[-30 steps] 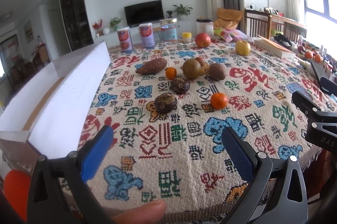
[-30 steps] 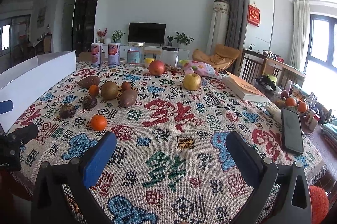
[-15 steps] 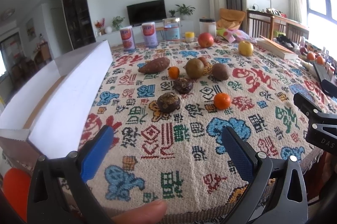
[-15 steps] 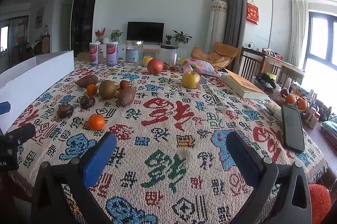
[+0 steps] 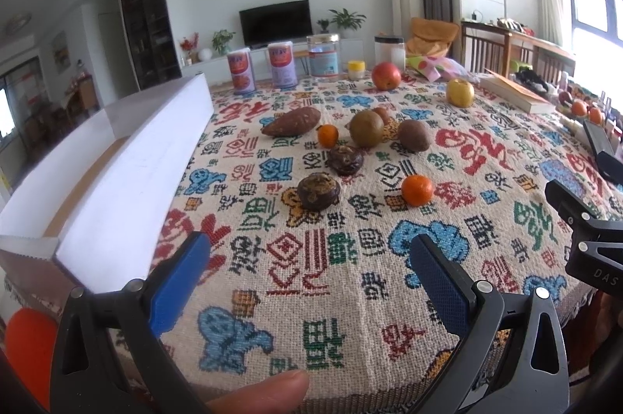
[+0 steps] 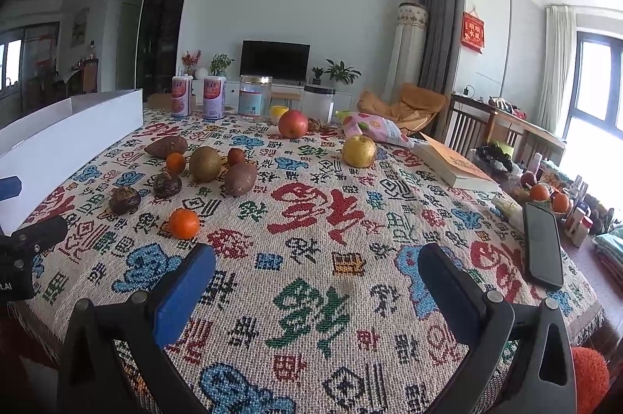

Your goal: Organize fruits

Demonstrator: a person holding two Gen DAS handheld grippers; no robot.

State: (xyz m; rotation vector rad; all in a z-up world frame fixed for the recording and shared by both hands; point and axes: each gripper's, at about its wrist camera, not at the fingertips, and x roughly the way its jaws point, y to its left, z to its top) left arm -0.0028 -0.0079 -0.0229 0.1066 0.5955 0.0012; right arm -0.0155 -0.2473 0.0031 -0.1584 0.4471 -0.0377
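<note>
Fruit lies spread over a patterned tablecloth (image 5: 350, 270). Nearest my left gripper (image 5: 307, 266) are a dark wrinkled fruit (image 5: 318, 191) and a mandarin (image 5: 417, 190); a second dark fruit (image 5: 345, 160), a smaller mandarin (image 5: 327, 135), a green-brown round fruit (image 5: 366, 127), a sweet potato (image 5: 291, 121), a red apple (image 5: 386, 75) and a yellow apple (image 5: 460, 92) lie further back. The left gripper is open and empty above the near cloth. My right gripper (image 6: 315, 277) is also open and empty, with the mandarin (image 6: 184, 223) to its front left.
A long white open box (image 5: 128, 172) runs along the table's left side. Cans and jars (image 5: 280, 63) stand at the far edge. A book (image 6: 453, 166) and a phone (image 6: 542, 244) lie on the right. A fingertip (image 5: 264, 390) shows at the bottom of the left wrist view.
Both views have shifted slightly forward over the table, so the fruit sits a little nearer. Both grippers stay open and nothing on the cloth has moved.
</note>
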